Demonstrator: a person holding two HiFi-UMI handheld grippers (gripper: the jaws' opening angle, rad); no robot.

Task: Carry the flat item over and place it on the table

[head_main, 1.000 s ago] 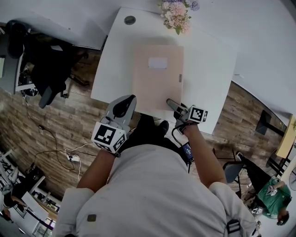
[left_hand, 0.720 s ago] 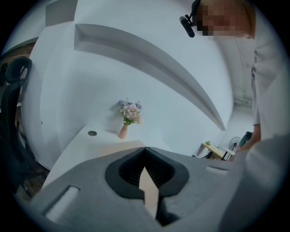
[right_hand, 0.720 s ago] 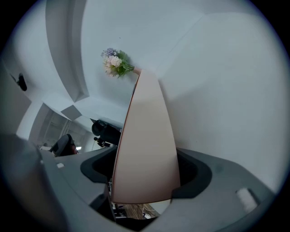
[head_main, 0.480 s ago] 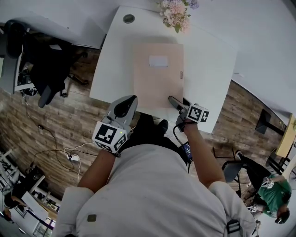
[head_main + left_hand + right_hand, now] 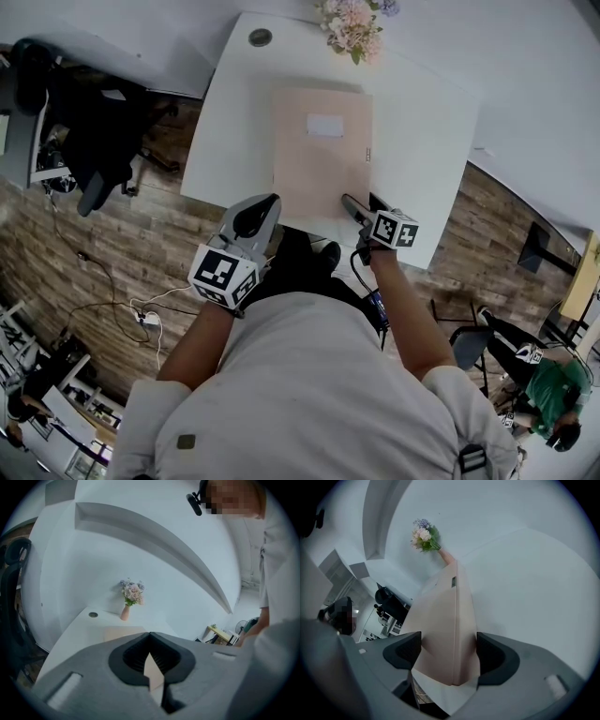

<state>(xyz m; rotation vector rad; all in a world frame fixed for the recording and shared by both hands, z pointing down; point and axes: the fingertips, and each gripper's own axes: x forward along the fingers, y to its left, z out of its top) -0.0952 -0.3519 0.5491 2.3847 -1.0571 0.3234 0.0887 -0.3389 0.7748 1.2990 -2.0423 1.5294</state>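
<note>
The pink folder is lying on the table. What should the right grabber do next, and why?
Probably slide the right gripper back off the folder. It lies flat on the table, and the jaws, just opened then narrowed slightly, straddle its corner without pressing.

From my end the folder (image 5: 319,155) reads as smooth, matt, pale-pink card. The surface (image 5: 422,141) looks smooth and matt white. The floor (image 5: 487,220) shows grainy, dull brown wood planks.
</note>
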